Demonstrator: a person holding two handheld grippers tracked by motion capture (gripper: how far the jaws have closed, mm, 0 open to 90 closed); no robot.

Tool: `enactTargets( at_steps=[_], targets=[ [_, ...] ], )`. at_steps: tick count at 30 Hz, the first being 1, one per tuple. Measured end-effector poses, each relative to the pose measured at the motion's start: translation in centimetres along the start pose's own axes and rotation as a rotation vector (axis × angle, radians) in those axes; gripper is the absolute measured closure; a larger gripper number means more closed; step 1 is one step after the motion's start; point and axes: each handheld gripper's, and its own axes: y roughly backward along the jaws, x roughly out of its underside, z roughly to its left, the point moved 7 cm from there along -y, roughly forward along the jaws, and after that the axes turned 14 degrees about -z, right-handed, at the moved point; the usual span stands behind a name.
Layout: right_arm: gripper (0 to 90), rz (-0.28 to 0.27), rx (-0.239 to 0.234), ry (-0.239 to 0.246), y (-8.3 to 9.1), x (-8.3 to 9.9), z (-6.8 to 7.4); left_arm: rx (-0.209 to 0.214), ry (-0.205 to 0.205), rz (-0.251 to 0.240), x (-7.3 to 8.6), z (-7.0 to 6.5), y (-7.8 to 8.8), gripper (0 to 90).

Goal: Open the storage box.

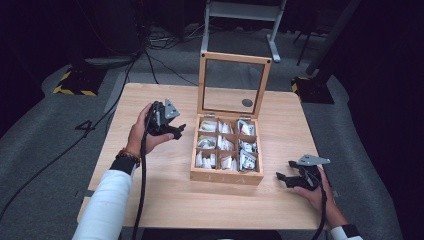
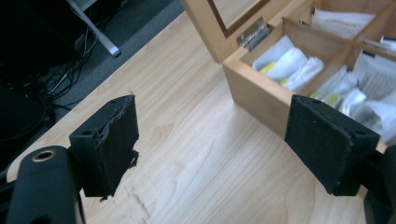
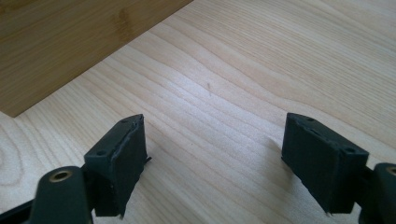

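Observation:
A wooden box point(image 1: 226, 176) with a glass lid point(image 1: 234, 84) standing upright sits mid-table; its compartments hold white tea bag packets point(image 1: 222, 143). My left gripper point(image 1: 179, 131) hovers just left of the box, jaws wide apart with nothing between them. In the left gripper view the box's near corner point(image 2: 254, 93) and packets point(image 2: 292, 63) lie ahead, between the pads point(image 2: 116, 140). My right gripper point(image 1: 281, 178) rests low on the table by the box's front right corner, open and empty. In the right gripper view the box wall point(image 3: 60, 42) fills the upper left beyond the bare tabletop.
The light wooden table point(image 1: 165, 200) has bare room in front and left of the box. A small dark disc point(image 1: 247, 102) shows through the glass lid at the back. Cables and a metal stand base lie on the floor behind.

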Motion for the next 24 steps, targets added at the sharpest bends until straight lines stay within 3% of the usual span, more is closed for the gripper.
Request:
enactTargets(
  at_steps=[5,16,21,23,24],
  targets=[
    [22.2,-0.001,0.001,-0.002,0.0,0.0,0.0,-0.005,-0.001,-0.002,1.4,-0.2,1.5,18.1],
    [25.8,0.02,-0.003,-0.008,0.3,0.0,0.1,0.006,-0.005,0.042,5.2,-1.4,3.0,17.7],
    [30.1,-0.018,-0.028,-0.014,1.0,-1.4,0.7,0.01,-0.065,0.091,7.9,-3.5,3.6,17.6],
    [30.6,-0.028,-0.028,-0.001,1.2,-1.8,0.9,0.018,-0.065,0.091,8.2,-3.8,3.7,17.5],
    [31.6,-0.059,-0.041,0.011,1.7,-2.9,1.6,0.041,-0.064,0.096,9.0,-4.6,3.9,17.5]
  ],
)
